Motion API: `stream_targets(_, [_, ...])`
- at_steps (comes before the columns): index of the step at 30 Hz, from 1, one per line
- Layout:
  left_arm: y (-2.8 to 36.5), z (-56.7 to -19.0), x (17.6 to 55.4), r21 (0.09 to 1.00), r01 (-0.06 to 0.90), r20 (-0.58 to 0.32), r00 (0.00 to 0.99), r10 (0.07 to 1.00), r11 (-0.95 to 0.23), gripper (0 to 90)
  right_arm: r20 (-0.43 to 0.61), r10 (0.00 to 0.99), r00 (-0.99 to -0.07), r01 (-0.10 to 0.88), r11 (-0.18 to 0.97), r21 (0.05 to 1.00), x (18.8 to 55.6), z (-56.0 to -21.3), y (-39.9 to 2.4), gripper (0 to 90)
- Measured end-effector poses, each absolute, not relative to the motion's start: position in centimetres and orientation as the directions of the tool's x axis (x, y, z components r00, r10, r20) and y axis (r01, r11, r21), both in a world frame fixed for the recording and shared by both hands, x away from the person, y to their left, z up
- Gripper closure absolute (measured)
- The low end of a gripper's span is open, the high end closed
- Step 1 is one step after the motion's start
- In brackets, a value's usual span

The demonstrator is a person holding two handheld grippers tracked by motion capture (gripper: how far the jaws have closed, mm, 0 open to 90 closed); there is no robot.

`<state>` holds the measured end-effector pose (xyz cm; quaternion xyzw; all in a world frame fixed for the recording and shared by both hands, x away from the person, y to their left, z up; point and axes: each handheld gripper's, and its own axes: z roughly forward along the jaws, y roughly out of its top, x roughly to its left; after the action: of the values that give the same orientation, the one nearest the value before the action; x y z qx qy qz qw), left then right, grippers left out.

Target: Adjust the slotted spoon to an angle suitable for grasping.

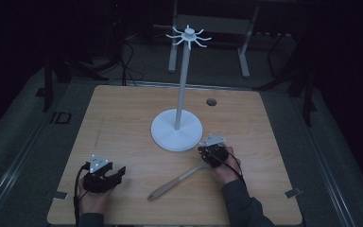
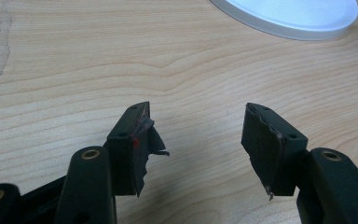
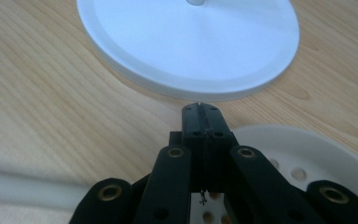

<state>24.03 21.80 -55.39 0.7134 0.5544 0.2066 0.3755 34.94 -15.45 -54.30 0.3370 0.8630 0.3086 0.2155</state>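
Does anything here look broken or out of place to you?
Yes: the dark padding on the left gripper fingertips is torn, with ragged flaps peeling off. The slotted spoon lies loose on the table, slanted, beside the hook stand.

High view: fixed above person's side, looks fwd + down; whole table (image 1: 123, 109) in frame, far off; white stand (image 1: 177, 127) near centre, left gripper (image 1: 119, 173) at 7 o'clock, right gripper (image 1: 209, 147) at 4 o'clock.
Left gripper view: rides on left gripper (image 2: 196, 140), v. close to tabletop (image 2: 74, 70), faces along its jaws; stand base (image 2: 289, 18) at 1 o'clock.
Right gripper view: rides on right gripper (image 3: 202, 112), low + close; stand base (image 3: 186, 46) at 12 o'clock, slotted spoon (image 3: 303, 158) under jaws at 4 o'clock.
Shared: stand base + wood top in all three views.
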Motion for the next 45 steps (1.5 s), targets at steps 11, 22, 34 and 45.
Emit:
stream_targets(11, [21.8, -55.4, 24.0, 0.761, 0.639, -0.120, 0.301, 0.946, -0.107, 42.9, -0.203, 0.715, -0.669, 0.485, 0.626, 0.611, 36.2, -55.0, -14.4, 90.0])
stream_targets(22, [21.6, -55.5, 24.1, 0.756, 0.645, -0.114, 0.301, 0.947, -0.115, 43.0, -0.220, 0.744, -0.631, 0.527, 0.620, 0.582, 36.2, -54.6, -16.5, 90.0])
stream_targets(34, [21.7, -55.5, 24.0, 0.755, 0.646, -0.114, 0.301, 0.947, -0.115, 43.0, -0.257, 0.749, -0.611, 0.531, 0.628, 0.570, 35.2, -54.6, -17.7, 90.0])
stream_targets(45, [21.7, -55.5, 24.0, 0.754, 0.647, -0.115, 0.301, 0.947, -0.115, 43.1, -0.257, 0.761, -0.596, 0.538, 0.615, 0.576, 34.3, -54.4, -18.0, 90.0])
